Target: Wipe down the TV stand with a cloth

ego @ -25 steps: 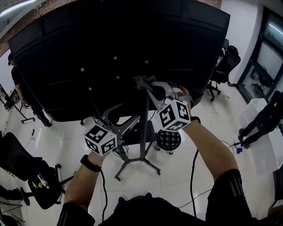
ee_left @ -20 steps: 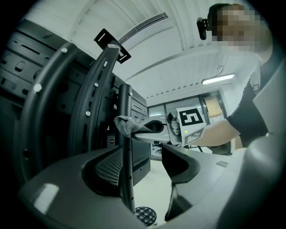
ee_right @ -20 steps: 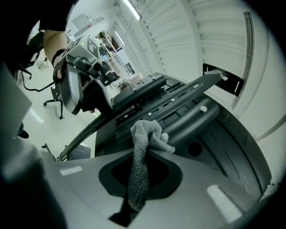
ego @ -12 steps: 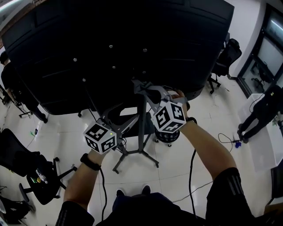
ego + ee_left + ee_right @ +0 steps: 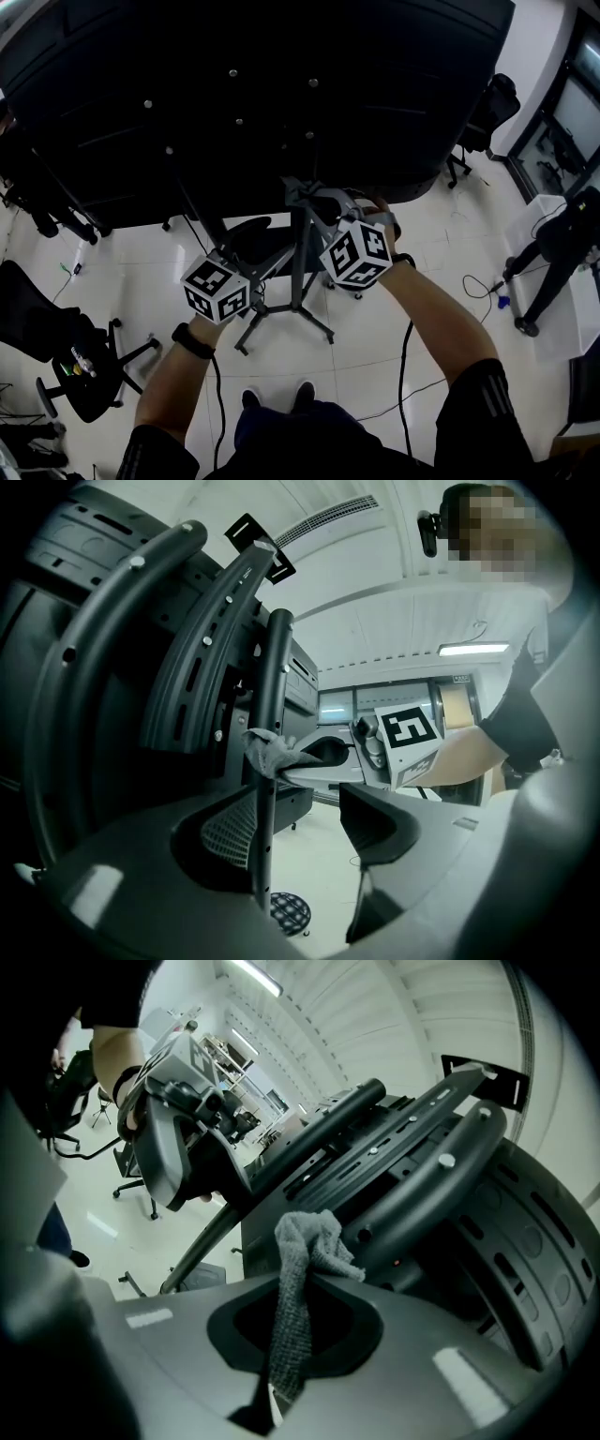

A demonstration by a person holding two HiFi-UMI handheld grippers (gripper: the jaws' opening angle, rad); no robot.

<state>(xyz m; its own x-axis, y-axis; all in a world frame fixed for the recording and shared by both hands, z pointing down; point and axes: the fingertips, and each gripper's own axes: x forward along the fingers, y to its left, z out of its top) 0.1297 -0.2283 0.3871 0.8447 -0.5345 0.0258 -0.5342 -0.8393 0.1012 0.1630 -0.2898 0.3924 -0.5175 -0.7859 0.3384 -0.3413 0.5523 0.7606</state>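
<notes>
The right gripper [image 5: 292,1335] is clamping the grey cloth [image 5: 307,1241], pressing it just ahead of its jaws against the TV stand pole [image 5: 273,677]. The left gripper's [image 5: 302,819] 2 jaws, just opening, are standing apart with that pole between them.

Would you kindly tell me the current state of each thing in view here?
right gripper: shut on cloth.
cloth: bunched, against stand pole.
left gripper: open, stand pole between jaws, unclamped.
stand pole: upright.
TV: mounted, back towards the person.

Grey woven cloth [image 5: 291,1316], black TV stand [image 5: 300,272], glossy white floor [image 5: 356,361].
</notes>
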